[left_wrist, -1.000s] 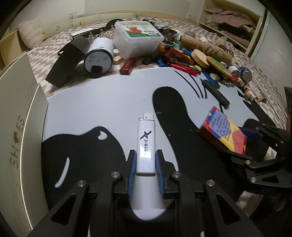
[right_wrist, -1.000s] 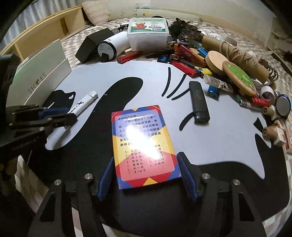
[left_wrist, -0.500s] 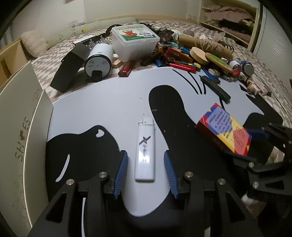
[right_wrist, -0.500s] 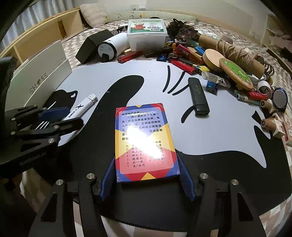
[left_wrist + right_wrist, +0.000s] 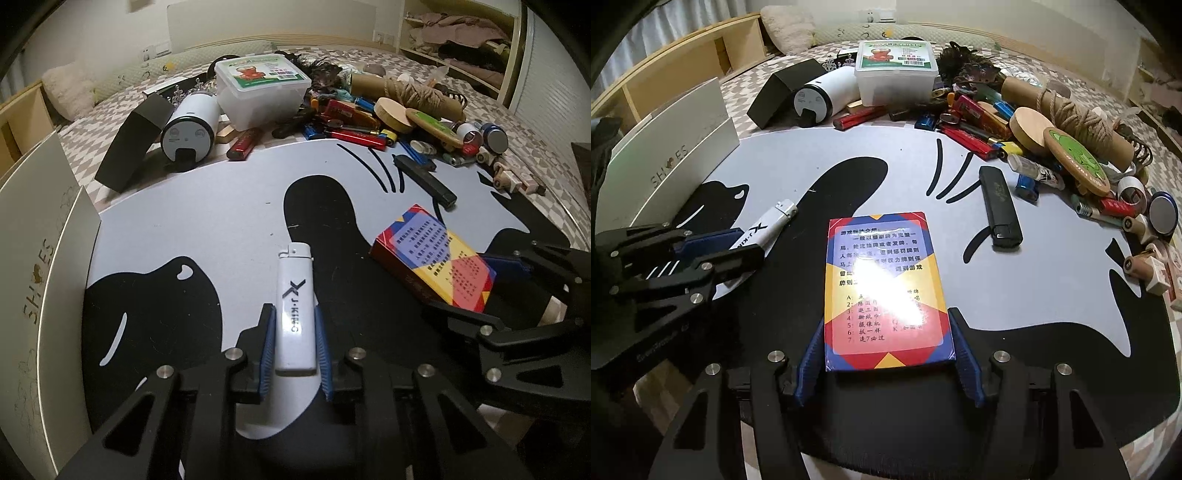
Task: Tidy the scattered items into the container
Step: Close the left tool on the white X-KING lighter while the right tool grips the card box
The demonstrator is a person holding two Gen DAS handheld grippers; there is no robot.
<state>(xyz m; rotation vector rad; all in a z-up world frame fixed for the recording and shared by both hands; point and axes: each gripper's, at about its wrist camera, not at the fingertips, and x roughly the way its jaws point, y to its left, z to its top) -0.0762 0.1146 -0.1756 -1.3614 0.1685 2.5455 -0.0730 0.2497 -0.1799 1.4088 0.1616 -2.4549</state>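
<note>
A white lighter (image 5: 293, 280) lies on the grey-and-black mat (image 5: 203, 221), and my left gripper (image 5: 293, 312) is shut on its lower half. In the right wrist view the same lighter (image 5: 772, 221) sticks out of the left gripper (image 5: 746, 243). A colourful card box (image 5: 882, 266) lies flat on the mat with my right gripper (image 5: 886, 325) shut on its near end, both blue pads against its long sides. The left wrist view shows that card box (image 5: 436, 254) in the right gripper (image 5: 491, 284). The white shoe box (image 5: 672, 166) stands at the left.
A black lighter (image 5: 999, 201) lies alone on the mat to the right. Behind the mat are a black box (image 5: 783, 88), a white cylinder (image 5: 823, 96), a clear plastic tub (image 5: 895, 74) and a heap of lighters (image 5: 979, 122), twine (image 5: 1071, 114) and small bottles.
The left jaws stood apart around the white lighter half a second ago and are closed on it again. The right pads have drawn in onto the card box.
</note>
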